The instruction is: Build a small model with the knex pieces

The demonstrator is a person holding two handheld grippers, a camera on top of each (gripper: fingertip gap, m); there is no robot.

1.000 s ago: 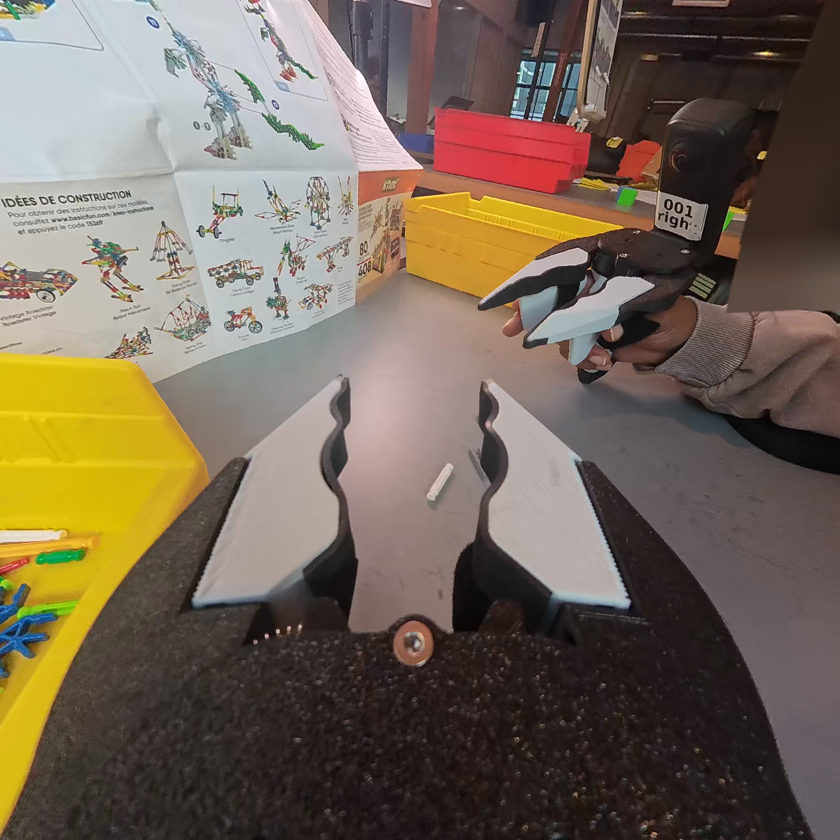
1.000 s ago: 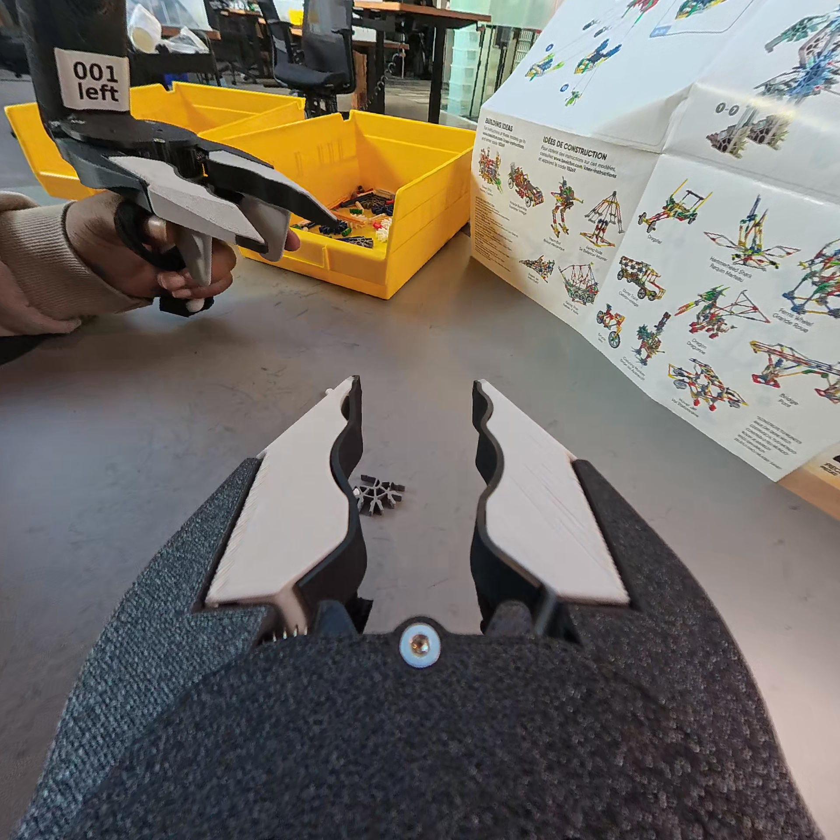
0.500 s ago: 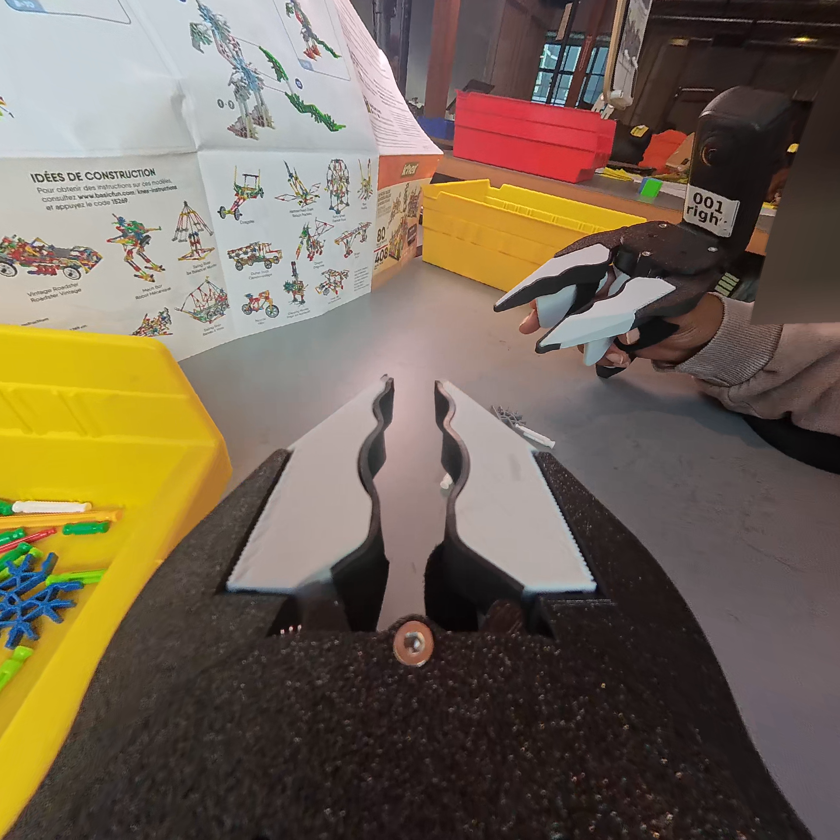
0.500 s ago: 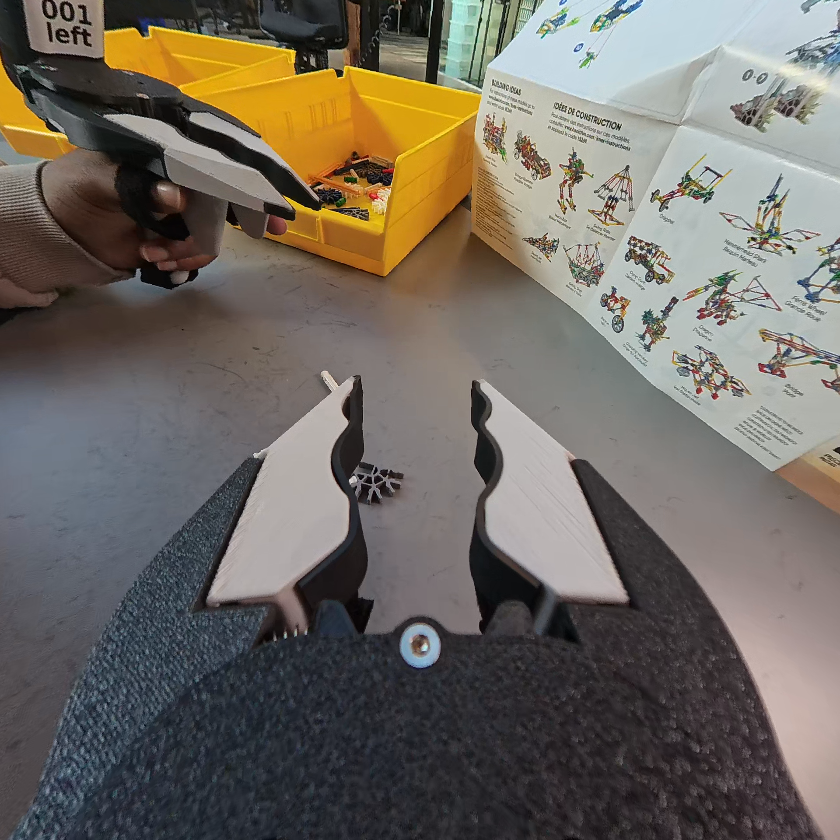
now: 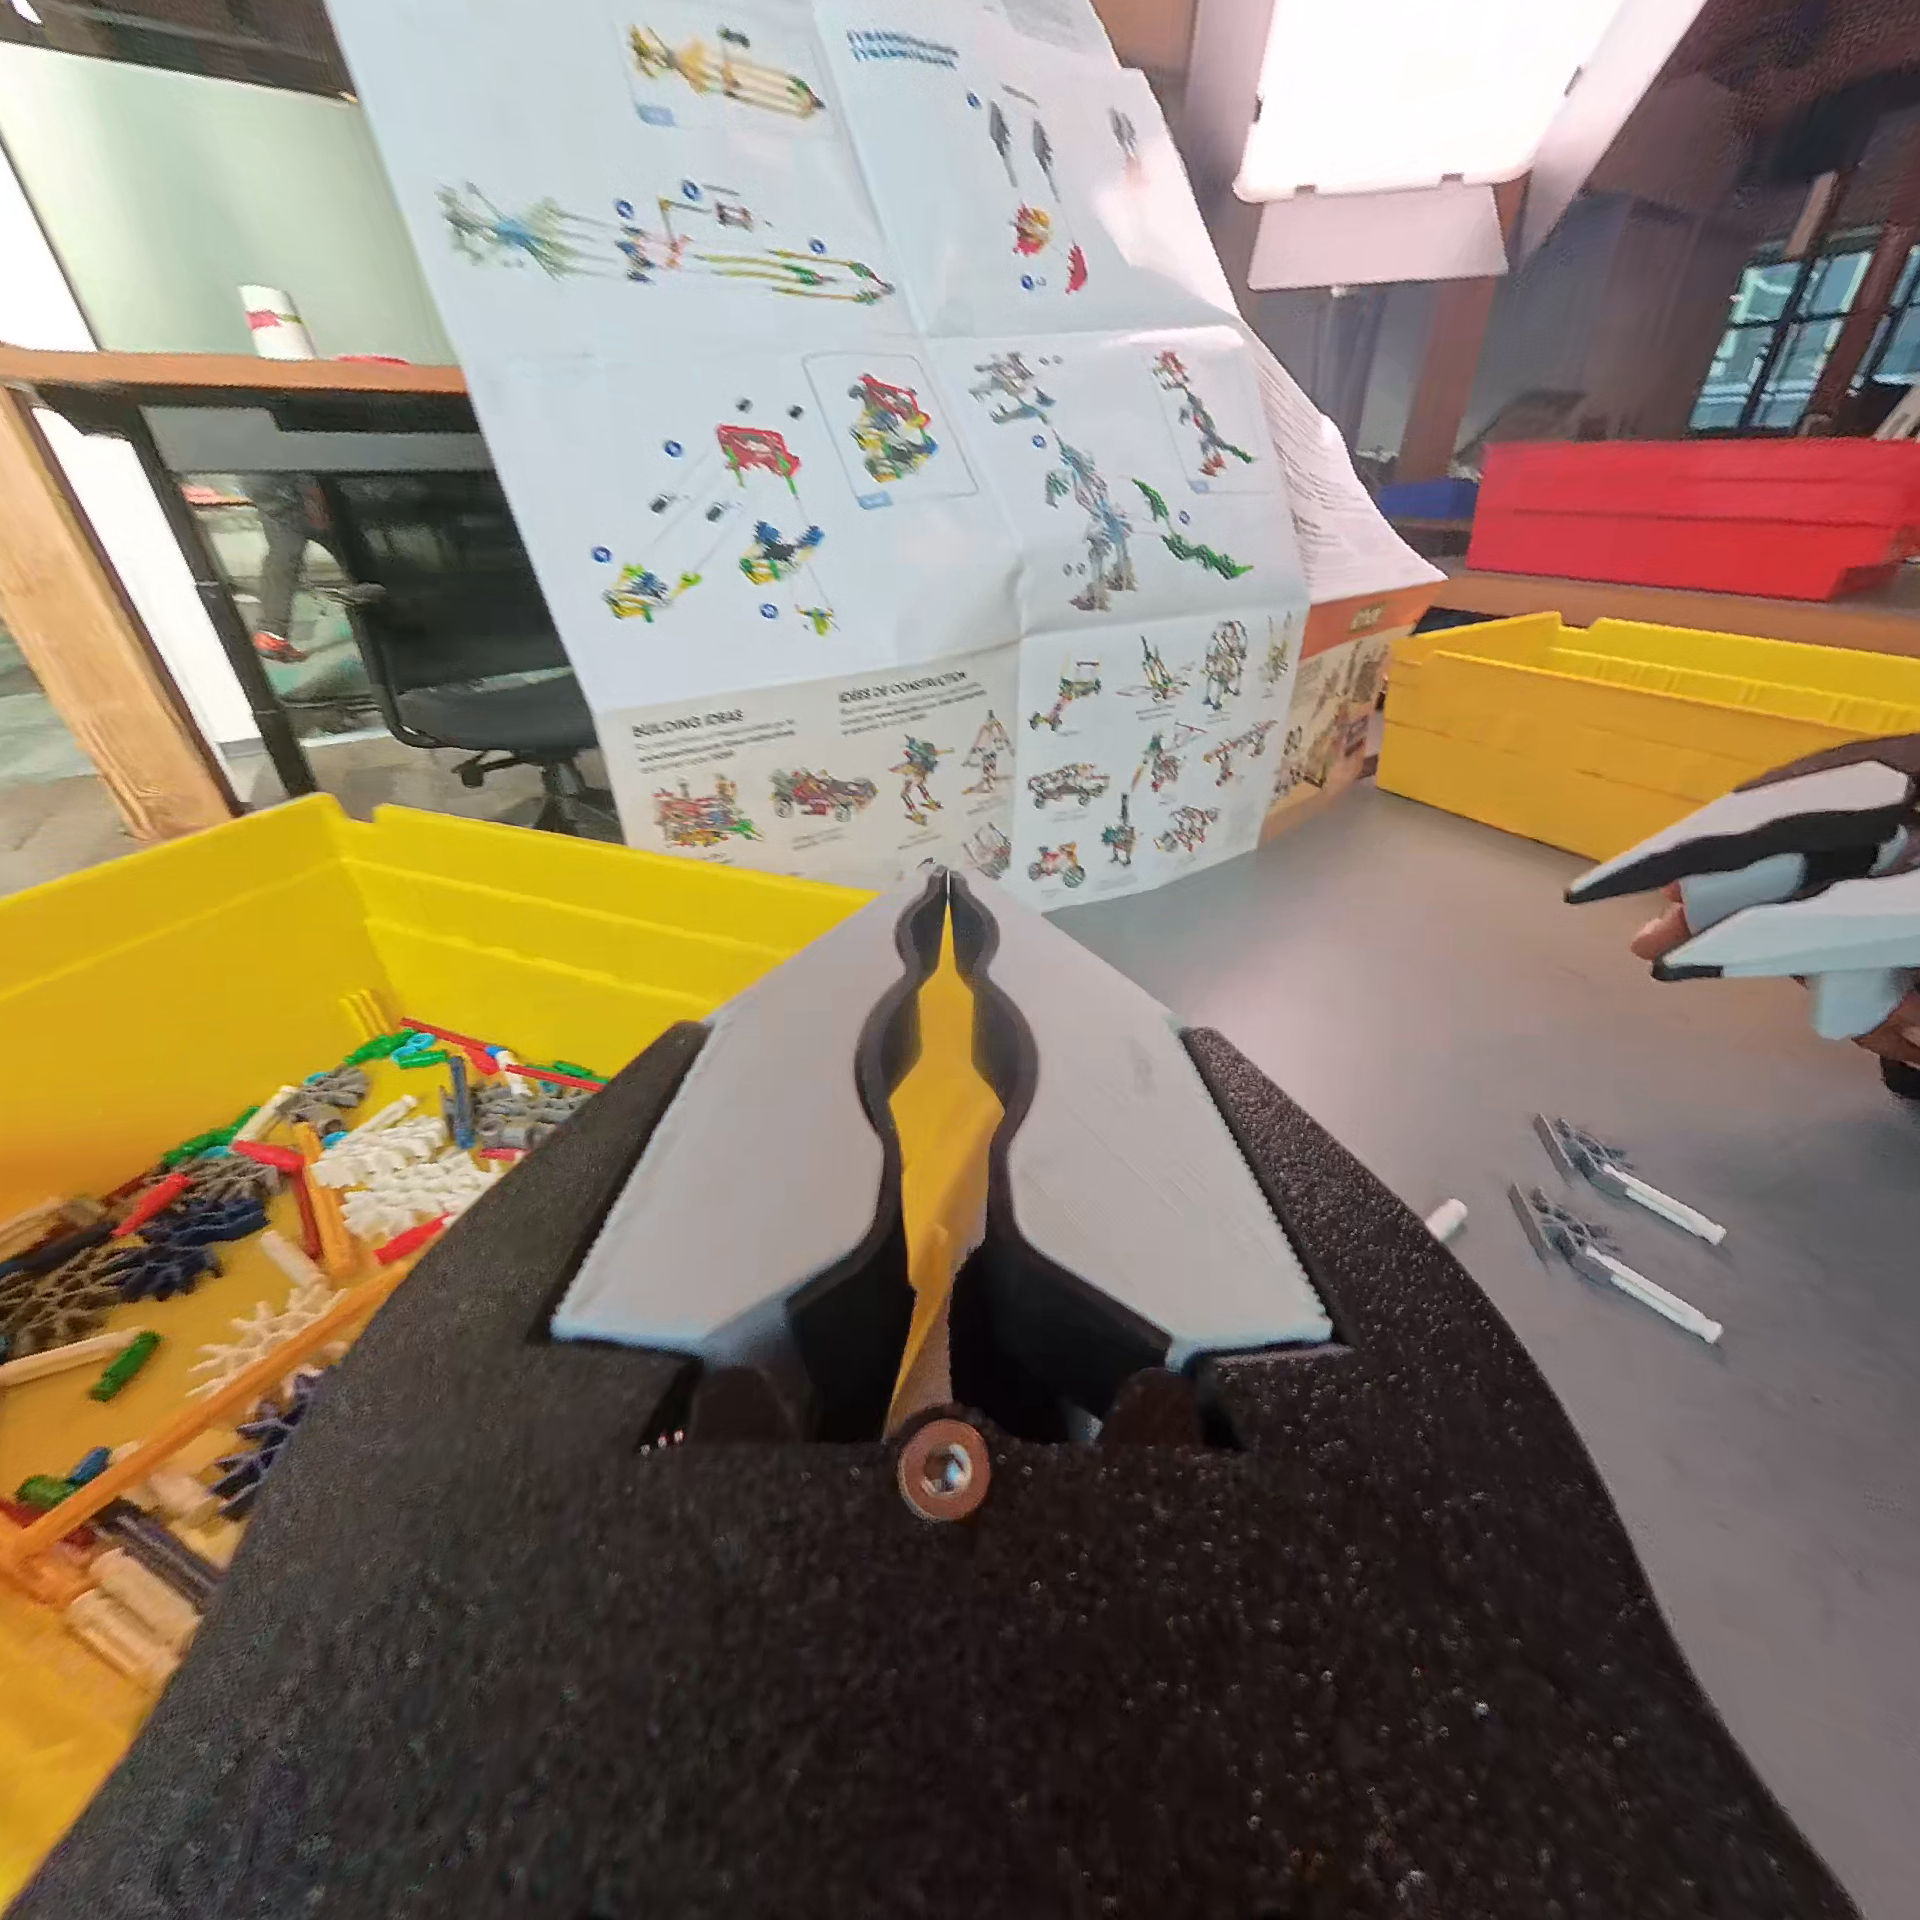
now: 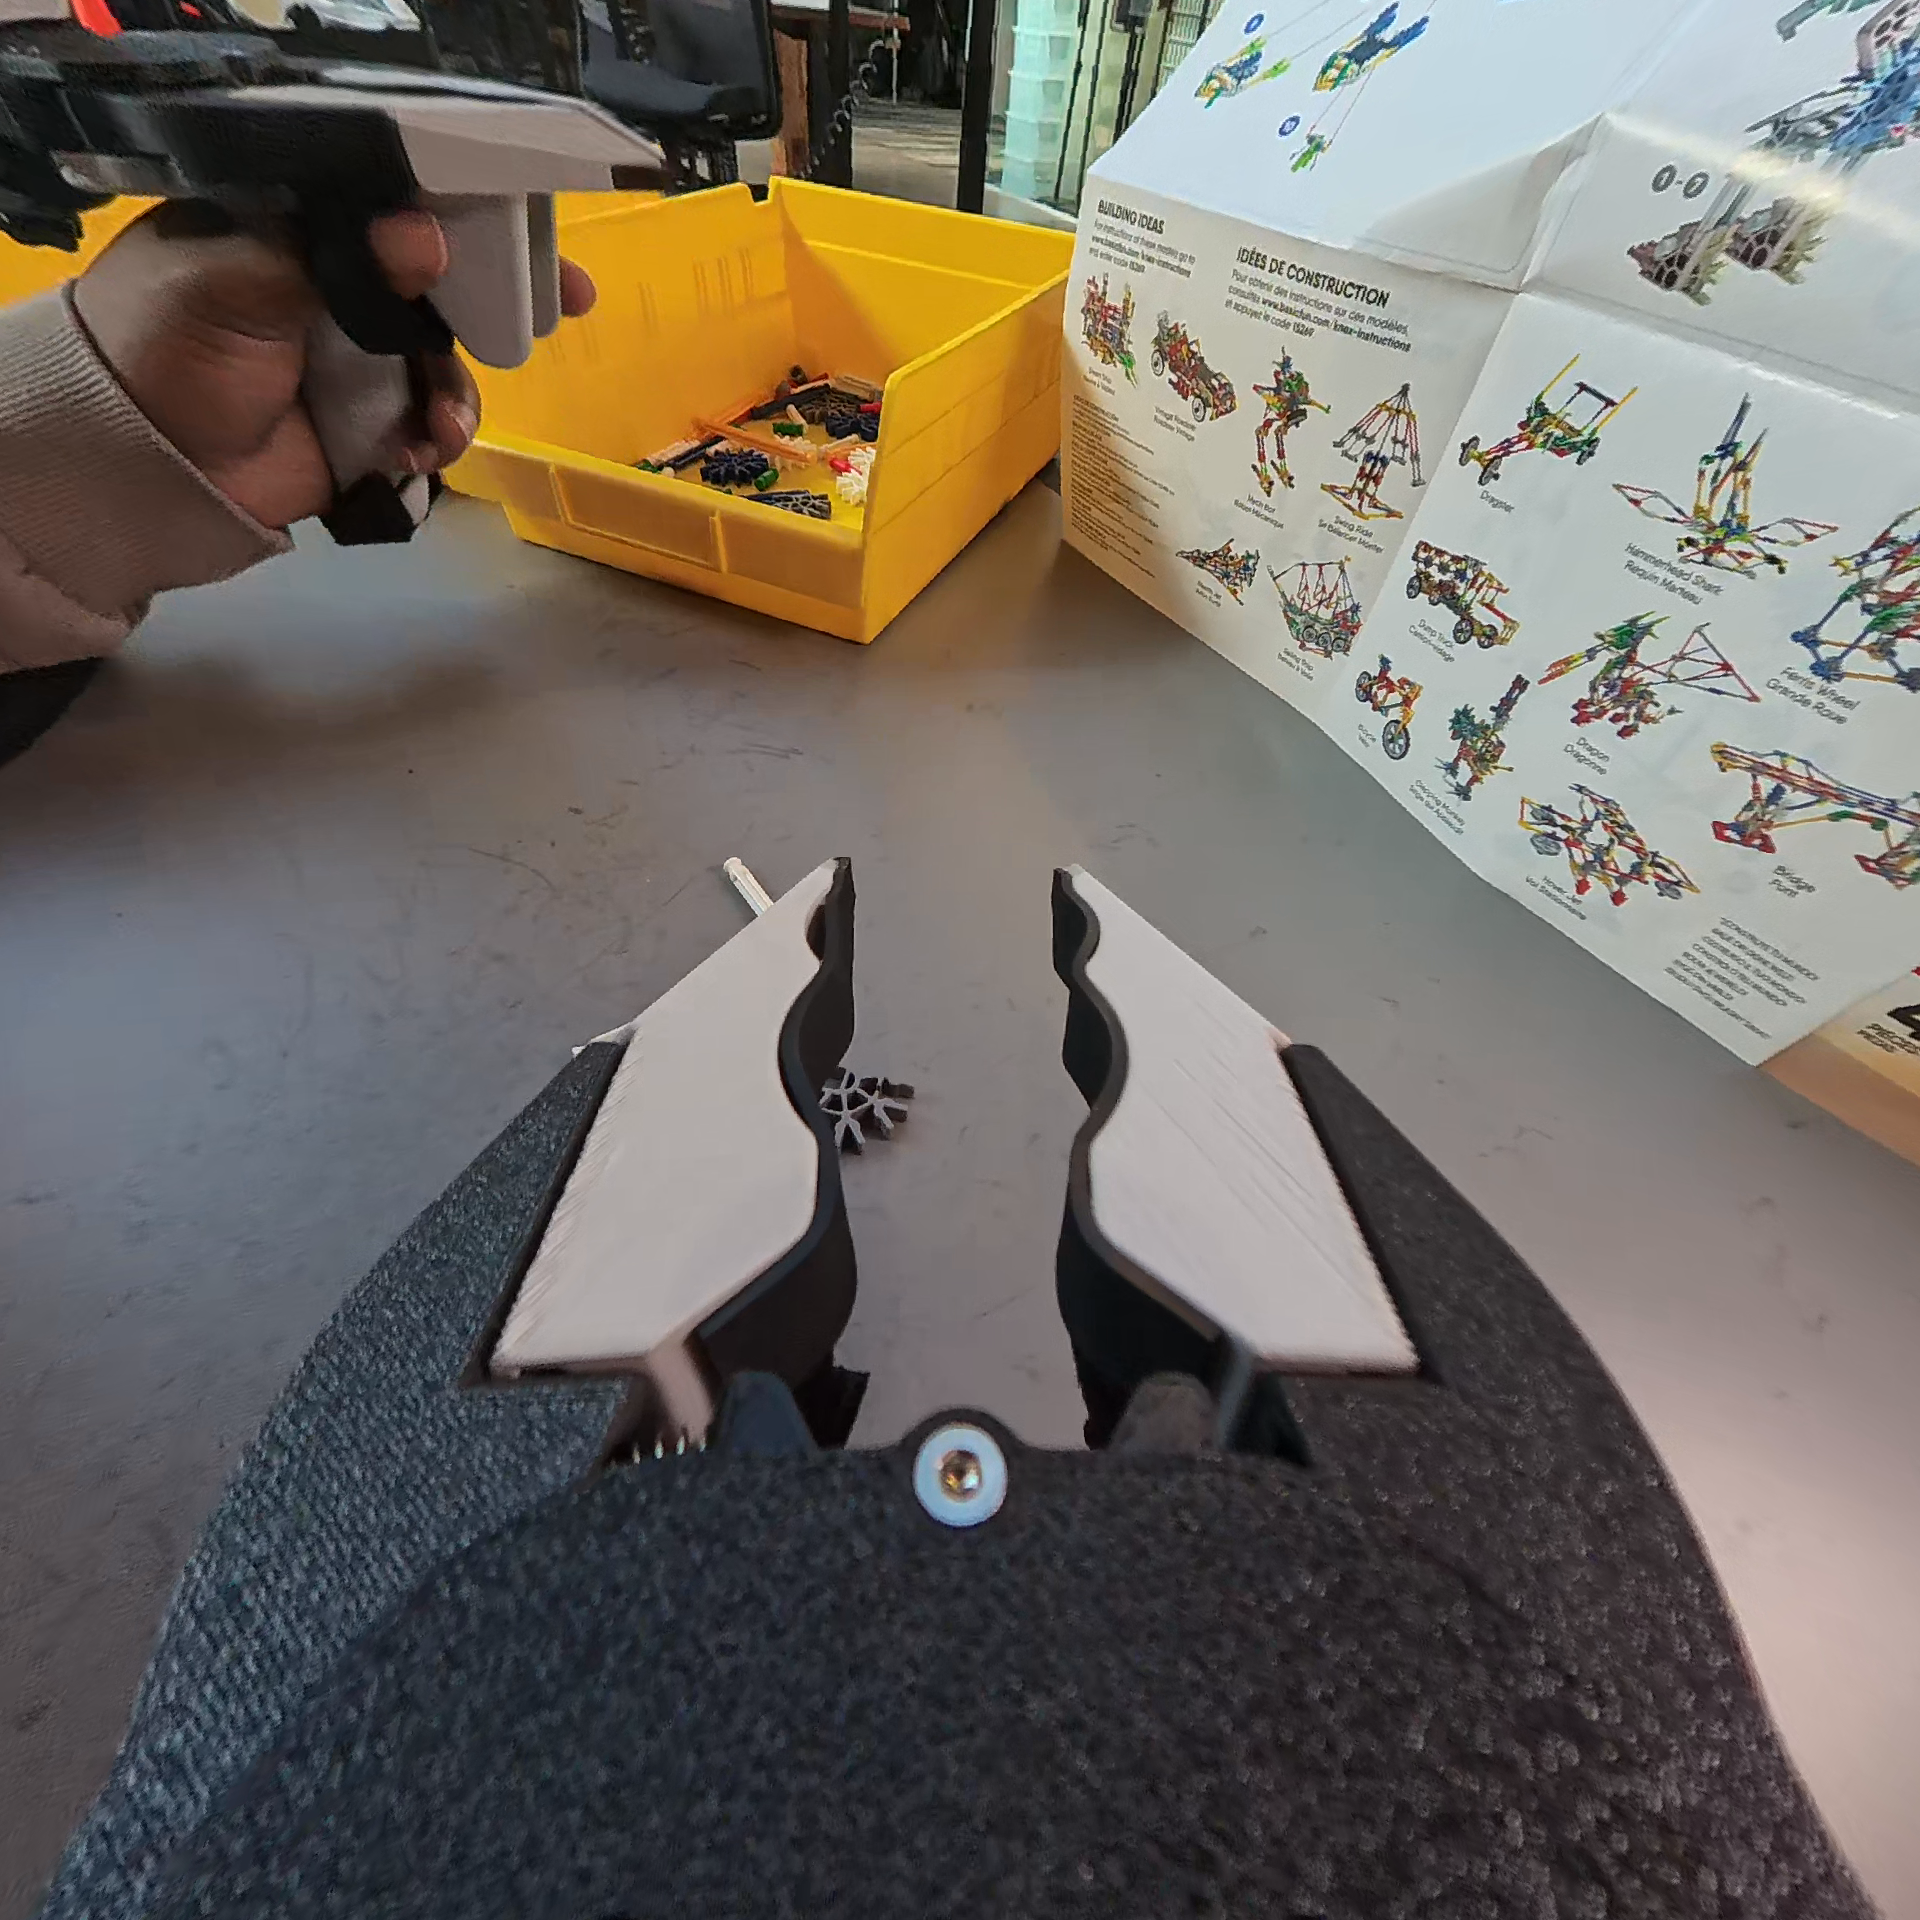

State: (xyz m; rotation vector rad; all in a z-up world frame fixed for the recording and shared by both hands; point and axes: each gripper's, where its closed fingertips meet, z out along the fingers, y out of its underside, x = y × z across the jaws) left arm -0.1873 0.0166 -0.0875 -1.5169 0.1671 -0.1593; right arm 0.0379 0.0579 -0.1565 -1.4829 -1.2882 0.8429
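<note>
Above the yellow bin (image 5: 343,966) of loose pieces we are carrying the left gripper (image 5: 948,883), fingers pressed together on nothing visible, while the right gripper (image 6: 951,883) is hovering wide open, the dark snowflake connector (image 6: 868,1107) lying at seven o'clock between its fingers on the tabletop (image 6: 364,883).

a yellow bin (image 5: 436,914) of mixed coloured pieces (image 5: 260,1216) fills the left of the left wrist view. a folded instruction sheet (image 5: 935,540) stands upper centre. red bins (image 5: 1704,520) sit upper right.
</note>
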